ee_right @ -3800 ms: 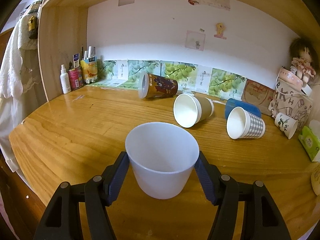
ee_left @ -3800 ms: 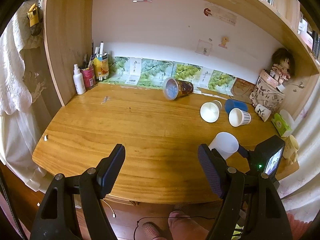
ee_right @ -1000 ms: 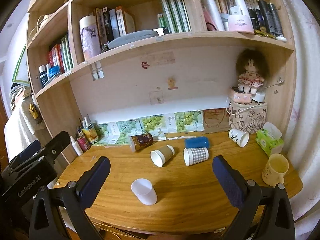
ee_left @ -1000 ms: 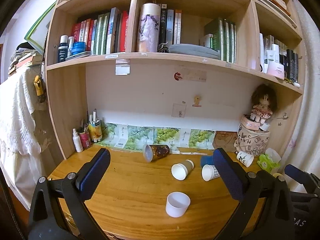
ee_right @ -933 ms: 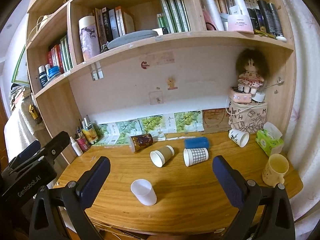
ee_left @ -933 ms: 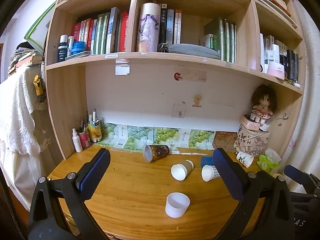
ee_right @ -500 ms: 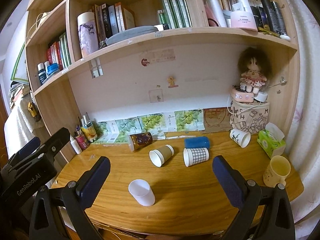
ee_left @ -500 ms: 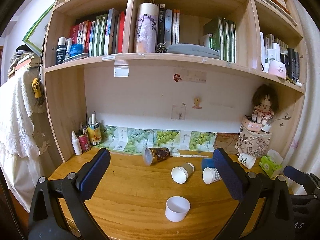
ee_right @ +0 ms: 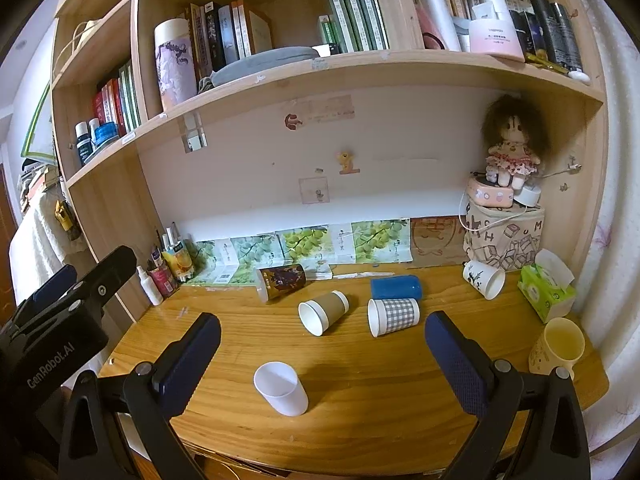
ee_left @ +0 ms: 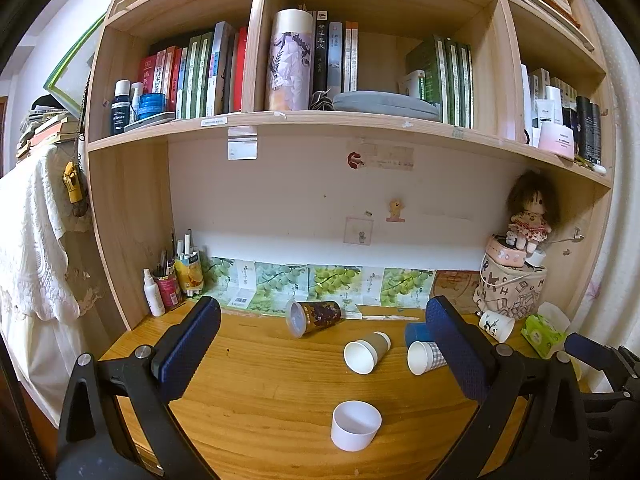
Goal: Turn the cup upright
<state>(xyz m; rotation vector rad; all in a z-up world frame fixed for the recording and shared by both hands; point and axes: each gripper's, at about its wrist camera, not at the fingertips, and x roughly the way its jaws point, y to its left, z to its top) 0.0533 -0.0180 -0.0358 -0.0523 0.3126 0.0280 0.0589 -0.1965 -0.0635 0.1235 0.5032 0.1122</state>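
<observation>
White cup (ee_left: 355, 424): it is seen standing upright, mouth up, near the front edge of the bench (ee_left: 256, 384), well apart from the other cups; in the right wrist view (ee_right: 282, 388) it appears slightly tilted, which is judged to be lens distortion.
Left gripper (ee_left: 320, 360): it is held back from the bench with the fingers (ee_left: 186, 350) spread wide apart; nothing is gripped.
Right gripper (ee_right: 322, 354): it is likewise held back, the fingers (ee_right: 454, 364) wide apart and empty.
Task state: the white cup is judged to be already set upright; no grip is on it.
Cups lying down: a brown-sleeved cup (ee_right: 323, 311), a checked cup (ee_right: 393, 316), a dark printed cup (ee_right: 281, 280) and a blue cup (ee_right: 396, 287) are seen on their sides further back; a small white printed cup (ee_right: 484, 279) is tipped over beside the lettered bag (ee_right: 504, 236).
Risk, wrong target: if another flip is meant, the checked cup and blue cup lie just beside each other, so one could be nudged while the other is approached.
Risk, rolling: a cup on its side is judged likely to roll away if touched by only one finger.
Risk, white cup: it stands near the bench edge and looks light; it could be knocked off by a gripper brought forward low.
Risk, crushing: thin walls could be dented if the fingers are closed hard.
Yellow mug (ee_right: 556, 347): it stands upright at the right end and could be struck by a wide swing.
</observation>
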